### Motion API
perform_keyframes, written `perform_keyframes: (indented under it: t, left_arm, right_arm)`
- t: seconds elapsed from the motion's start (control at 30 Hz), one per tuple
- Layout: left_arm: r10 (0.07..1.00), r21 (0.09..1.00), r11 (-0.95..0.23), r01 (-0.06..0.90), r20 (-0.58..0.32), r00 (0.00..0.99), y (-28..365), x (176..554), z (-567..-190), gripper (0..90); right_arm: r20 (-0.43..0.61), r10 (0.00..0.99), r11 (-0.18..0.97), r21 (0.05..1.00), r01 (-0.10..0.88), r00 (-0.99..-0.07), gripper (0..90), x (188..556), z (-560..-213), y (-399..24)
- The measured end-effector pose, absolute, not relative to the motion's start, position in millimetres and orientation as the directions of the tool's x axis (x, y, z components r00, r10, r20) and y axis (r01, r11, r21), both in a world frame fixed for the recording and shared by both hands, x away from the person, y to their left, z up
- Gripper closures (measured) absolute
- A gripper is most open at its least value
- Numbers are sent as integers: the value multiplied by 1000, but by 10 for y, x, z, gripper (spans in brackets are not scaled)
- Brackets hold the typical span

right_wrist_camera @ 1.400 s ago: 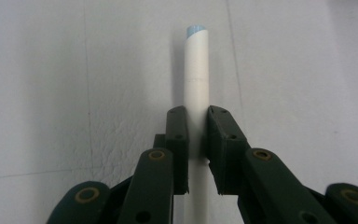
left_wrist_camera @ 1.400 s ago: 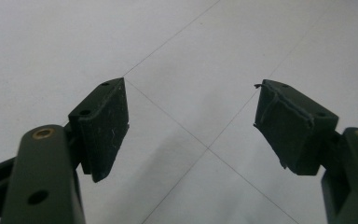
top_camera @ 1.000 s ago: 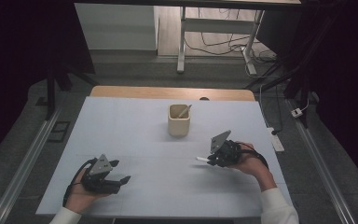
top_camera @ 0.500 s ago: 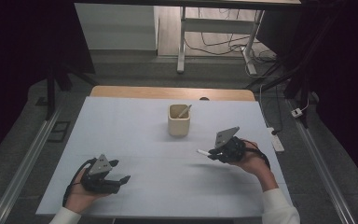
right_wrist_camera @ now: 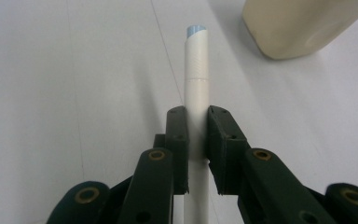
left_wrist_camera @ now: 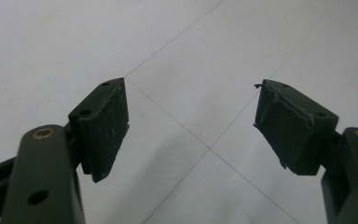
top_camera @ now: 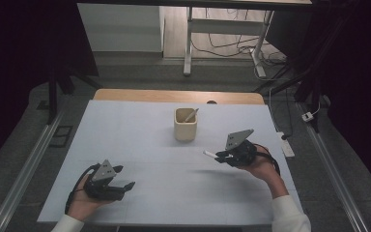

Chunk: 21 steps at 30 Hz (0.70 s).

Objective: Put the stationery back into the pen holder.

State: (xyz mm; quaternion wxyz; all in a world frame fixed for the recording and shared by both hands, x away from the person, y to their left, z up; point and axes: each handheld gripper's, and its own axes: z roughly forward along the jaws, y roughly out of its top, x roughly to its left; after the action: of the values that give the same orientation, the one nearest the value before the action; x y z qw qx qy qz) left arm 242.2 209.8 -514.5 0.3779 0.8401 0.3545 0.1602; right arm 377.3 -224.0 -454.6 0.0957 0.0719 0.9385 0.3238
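Observation:
My right gripper (top_camera: 221, 156) is shut on a white marker (right_wrist_camera: 196, 74) with a pale blue end, held above the table right of centre. The marker (top_camera: 210, 154) sticks out to the left past the jaws. A cream cup (top_camera: 185, 124) stands beyond it at mid-table, with another white stick leaning inside; its base (right_wrist_camera: 298, 25) shows at the top right of the right gripper view. My left gripper (top_camera: 123, 185) rests low at the front left, jaws wide open over bare tabletop, with nothing between its pads (left_wrist_camera: 103, 122).
The white table top (top_camera: 140, 140) has thin seam lines and a wooden strip along its far edge. Metal rails run down both sides. A desk frame and cables stand on the floor beyond the table.
My right gripper has risen a little and drifted right with the marker. The left gripper has stayed put.

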Motion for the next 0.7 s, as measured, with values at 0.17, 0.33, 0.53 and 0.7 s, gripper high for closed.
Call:
perform_keyframes:
  t: [0.17,0.33,0.53,0.7]
  left_arm:
    - [719,752,-459,473,1,695,2098,2421,-5140,258]
    - [718,750,-461,473,2,696,2101,2422,-5142,258]
    - [718,750,-462,474,1,697,2100,2423,-5144,258]
    - [718,750,-462,474,2,696,2099,2423,-5143,257]
  right_arm:
    - [-135,229,744,663,84,-964,777,3773,-4510,-2253]
    - [-128,266,702,705,101,-955,777,3782,-4475,-2286]
    - [-116,335,650,747,140,-935,777,3798,-4454,-2301]
    - [-107,387,612,773,168,-916,777,3806,-4436,-2312]
